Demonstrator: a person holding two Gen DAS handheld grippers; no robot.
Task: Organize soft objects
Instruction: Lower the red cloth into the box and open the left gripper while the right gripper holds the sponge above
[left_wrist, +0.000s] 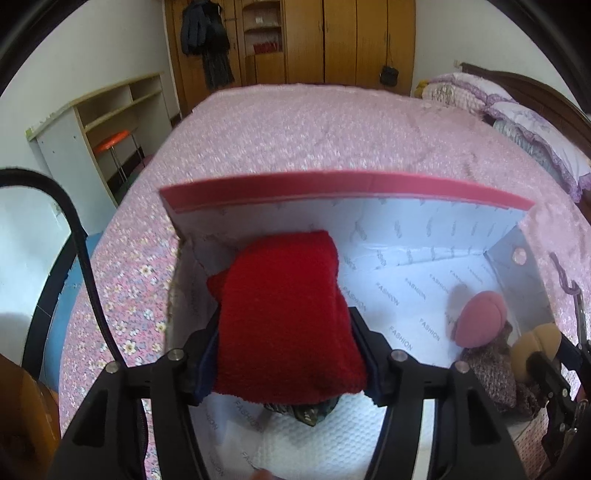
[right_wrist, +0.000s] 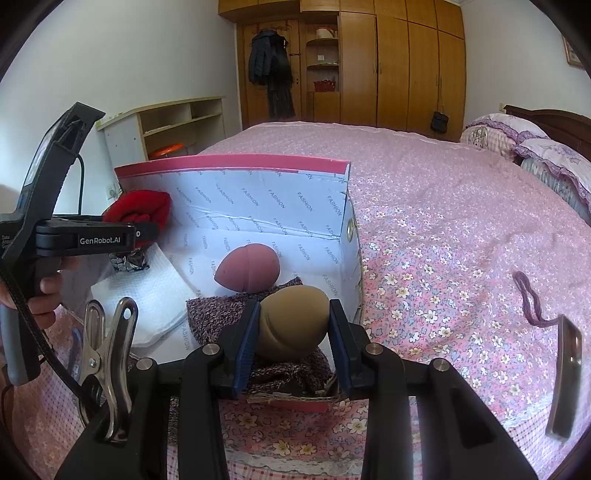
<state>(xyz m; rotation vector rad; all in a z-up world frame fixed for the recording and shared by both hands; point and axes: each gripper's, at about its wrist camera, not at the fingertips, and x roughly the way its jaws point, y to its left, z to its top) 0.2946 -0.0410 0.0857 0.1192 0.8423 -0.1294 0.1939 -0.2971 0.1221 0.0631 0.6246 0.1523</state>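
Red fleecy cloth (left_wrist: 284, 317) sits folded between the left gripper (left_wrist: 284, 354) fingers, over the left end of the open cardboard box (left_wrist: 347, 186); whether the pads still press it cannot be told. A tan sponge (right_wrist: 293, 321) is squeezed between the right gripper (right_wrist: 293, 332) pads at the box's right end, above a speckled knit cloth (right_wrist: 218, 317). A pink sponge (right_wrist: 247, 267) lies just behind it. The box rests on a pink floral bedspread (right_wrist: 443, 236), beside a purple cord (right_wrist: 530, 299).
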